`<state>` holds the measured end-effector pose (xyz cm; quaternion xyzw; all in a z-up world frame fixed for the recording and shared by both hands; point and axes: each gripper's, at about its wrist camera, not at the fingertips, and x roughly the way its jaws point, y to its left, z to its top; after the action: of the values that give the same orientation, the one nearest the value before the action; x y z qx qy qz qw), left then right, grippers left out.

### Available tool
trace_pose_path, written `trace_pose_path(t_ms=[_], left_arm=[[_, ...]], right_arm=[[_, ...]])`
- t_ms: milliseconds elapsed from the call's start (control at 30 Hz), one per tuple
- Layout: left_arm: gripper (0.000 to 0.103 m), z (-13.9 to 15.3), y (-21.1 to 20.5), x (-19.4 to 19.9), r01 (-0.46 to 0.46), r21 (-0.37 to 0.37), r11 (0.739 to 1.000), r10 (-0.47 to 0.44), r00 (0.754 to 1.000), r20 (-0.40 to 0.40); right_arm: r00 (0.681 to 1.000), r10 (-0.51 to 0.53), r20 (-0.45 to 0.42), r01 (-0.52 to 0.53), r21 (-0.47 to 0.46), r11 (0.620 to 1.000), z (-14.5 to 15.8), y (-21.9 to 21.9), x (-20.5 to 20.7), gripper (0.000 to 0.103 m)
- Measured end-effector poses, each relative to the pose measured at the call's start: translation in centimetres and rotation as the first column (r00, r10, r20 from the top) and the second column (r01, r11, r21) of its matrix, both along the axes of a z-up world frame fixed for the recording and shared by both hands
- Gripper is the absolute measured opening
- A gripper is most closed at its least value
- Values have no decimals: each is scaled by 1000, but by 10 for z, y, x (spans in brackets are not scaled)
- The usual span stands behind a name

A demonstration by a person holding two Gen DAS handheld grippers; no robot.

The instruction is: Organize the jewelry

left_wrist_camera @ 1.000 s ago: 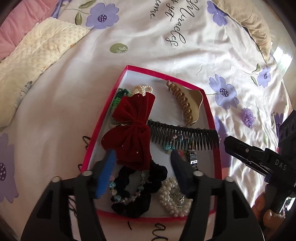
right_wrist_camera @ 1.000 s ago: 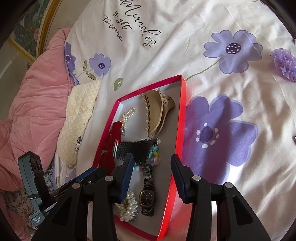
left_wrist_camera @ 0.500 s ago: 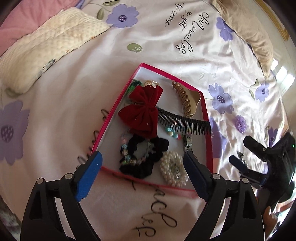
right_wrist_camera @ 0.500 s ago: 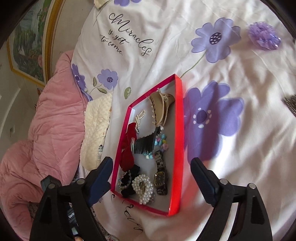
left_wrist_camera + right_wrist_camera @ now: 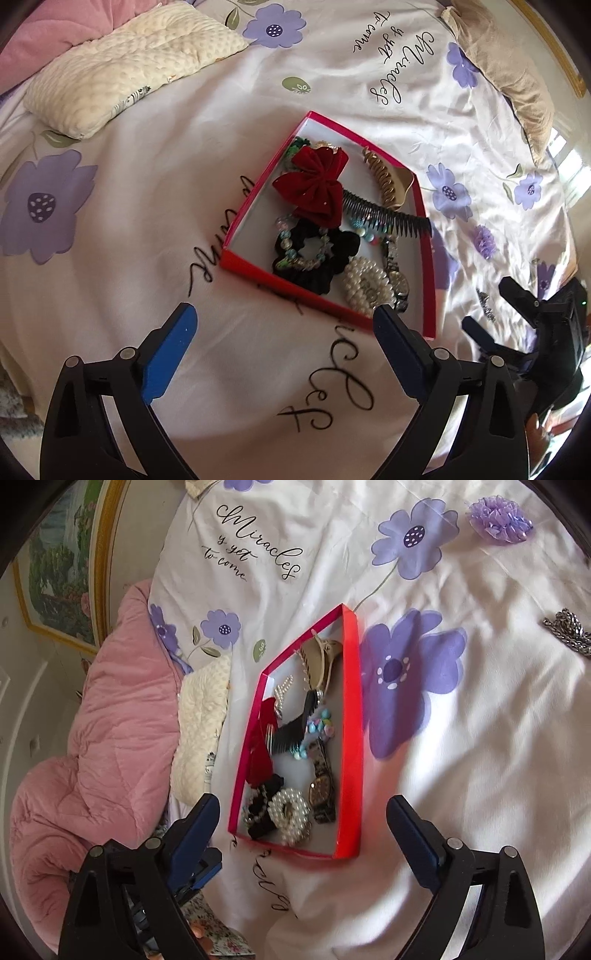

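A red tray (image 5: pixel 258 271) lies on the flowered bedsheet. It holds a red velvet bow (image 5: pixel 314 188), a black comb (image 5: pixel 388 218), a beige claw clip (image 5: pixel 388 177), a black scrunchie (image 5: pixel 310 258), a pearl bracelet (image 5: pixel 365 284) and a watch (image 5: pixel 397 280). My left gripper (image 5: pixel 283 310) hovers just short of the tray's near rim, its jaws opening wide with nothing between them. My right gripper (image 5: pixel 303 800) is at the near end of the tray (image 5: pixel 351 738), its jaws also opening and empty. A purple flower scrunchie (image 5: pixel 496 518) and a silver chain (image 5: pixel 570 631) lie loose on the sheet.
A cream pillow (image 5: pixel 122 70) and a pink quilt (image 5: pixel 92 757) lie left of the tray, and a beige cushion (image 5: pixel 517 74) lies at the far right. A framed picture (image 5: pixel 55 572) hangs on the wall. The sheet carries printed black lettering.
Both grippers have drawn back from inside the tray and spread their jaws wide. The items in the tray have stayed where they were.
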<state>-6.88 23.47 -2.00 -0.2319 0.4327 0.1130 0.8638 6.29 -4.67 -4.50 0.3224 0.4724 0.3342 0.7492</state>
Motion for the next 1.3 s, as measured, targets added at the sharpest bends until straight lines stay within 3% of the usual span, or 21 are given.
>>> trace_pose_path(t_ms=[133, 233, 367, 500, 667, 800, 967, 1300], left_arm=[[97, -1, -4, -4, 8, 37, 999, -7, 1000, -22], [97, 3, -6, -7, 10, 91, 996, -7, 999, -31], [97, 24, -11, -11, 27, 192, 981, -25, 1000, -16], [103, 55, -16, -14, 44, 318, 947, -52, 998, 17], [103, 71, -16, -2, 55, 389, 920, -69, 997, 22], [103, 60, -11, 3, 43, 384, 922, -48, 999, 5], [103, 38, -9, 4, 28, 395, 918, -12, 999, -42], [103, 15, -10, 9, 37, 403, 914, -3, 996, -85]], right_arm=[[998, 15, 65, -8, -103, 995, 8, 3, -9, 94], [989, 57, 136, -24, -232, 972, 19, 13, -15, 94], [966, 126, 226, -35, -368, 929, 40, 21, -25, 94], [917, 248, 311, -64, -500, 864, 71, 32, -37, 94], [856, 380, 352, -130, -565, 815, 99, 49, -40, 101], [820, 427, 381, -117, -619, 777, 97, 65, -44, 101], [805, 452, 384, -131, -628, 767, 78, 76, -48, 101], [819, 480, 315, -195, -633, 749, 44, 94, -46, 101]])
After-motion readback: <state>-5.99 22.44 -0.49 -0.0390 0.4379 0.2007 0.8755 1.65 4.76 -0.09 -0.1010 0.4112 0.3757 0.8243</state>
